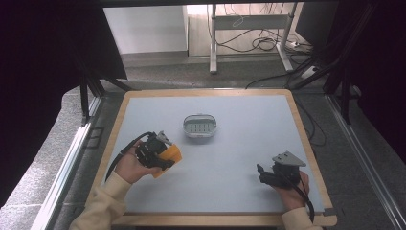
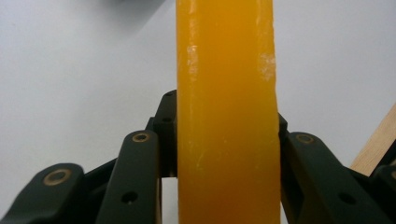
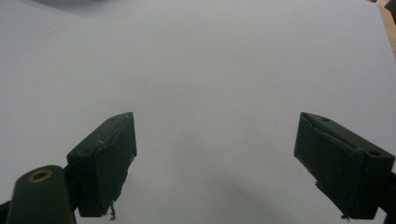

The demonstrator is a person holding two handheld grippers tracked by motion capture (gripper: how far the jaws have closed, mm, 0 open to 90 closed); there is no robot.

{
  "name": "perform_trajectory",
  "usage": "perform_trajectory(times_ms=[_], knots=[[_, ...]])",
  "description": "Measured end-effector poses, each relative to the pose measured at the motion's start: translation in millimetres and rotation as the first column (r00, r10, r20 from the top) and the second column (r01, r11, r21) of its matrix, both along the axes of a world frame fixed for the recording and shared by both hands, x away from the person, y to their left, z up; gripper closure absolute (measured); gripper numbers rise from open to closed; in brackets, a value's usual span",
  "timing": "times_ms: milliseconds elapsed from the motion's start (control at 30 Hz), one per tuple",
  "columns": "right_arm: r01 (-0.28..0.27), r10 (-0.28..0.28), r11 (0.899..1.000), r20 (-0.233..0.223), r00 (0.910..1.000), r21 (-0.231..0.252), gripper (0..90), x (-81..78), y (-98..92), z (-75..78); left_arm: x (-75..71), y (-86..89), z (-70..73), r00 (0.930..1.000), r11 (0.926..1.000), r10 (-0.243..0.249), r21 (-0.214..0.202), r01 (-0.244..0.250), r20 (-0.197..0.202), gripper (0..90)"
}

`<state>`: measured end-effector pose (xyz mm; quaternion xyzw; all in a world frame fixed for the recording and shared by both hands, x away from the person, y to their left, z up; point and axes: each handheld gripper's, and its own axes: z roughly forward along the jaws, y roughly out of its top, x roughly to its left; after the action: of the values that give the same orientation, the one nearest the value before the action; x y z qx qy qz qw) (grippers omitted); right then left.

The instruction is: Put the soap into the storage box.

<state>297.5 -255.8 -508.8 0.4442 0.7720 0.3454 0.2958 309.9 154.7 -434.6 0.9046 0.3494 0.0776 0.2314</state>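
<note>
Nearest the lens in the left gripper view is the orange bar (image 2: 227,112), a smooth, waxy slab that looks like soap, standing up between the jaws of the left gripper (image 2: 224,144), which are clamped on its two broad faces. In the high view the same left gripper (image 1: 165,155) holds the bar (image 1: 169,158) above the grey mat (image 1: 239,158), and the small white slotted dish (image 1: 199,125) lies ahead of the claw and a little to its right, well apart from it. The right gripper (image 3: 215,163) rests near the mat's front right, jaws wide apart with nothing between them. The step in hand appears to be carrying the bar to the dish. To do it well, keep the squeeze steady, since such a surface is likely slippery; carry the bar over the rim before lowering, bring it level with the dish's long axis, and spread the jaws only once it rests on the slots.
</note>
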Motion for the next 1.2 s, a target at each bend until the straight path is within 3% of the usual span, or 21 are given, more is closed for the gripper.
perform_trajectory(times_ms=[800, 1200], knots=[[0.006, -0.006, 1.000, -0.007, 1.0000, -0.004, 13.5, 0.6, 0.0, -0.8, 10.8, -2.6, 22.8, 0.9991, 0.9999, -0.016, 0.006, 0.016, 0.040, 61.9], [0.002, -0.002, 1.000, -0.002, 1.0000, 0.000, 13.8, 0.2, -0.1, -0.4, 17.8, -5.0, 26.8, 0.9988, 0.9998, -0.015, 0.011, 0.015, 0.046, 61.9]])
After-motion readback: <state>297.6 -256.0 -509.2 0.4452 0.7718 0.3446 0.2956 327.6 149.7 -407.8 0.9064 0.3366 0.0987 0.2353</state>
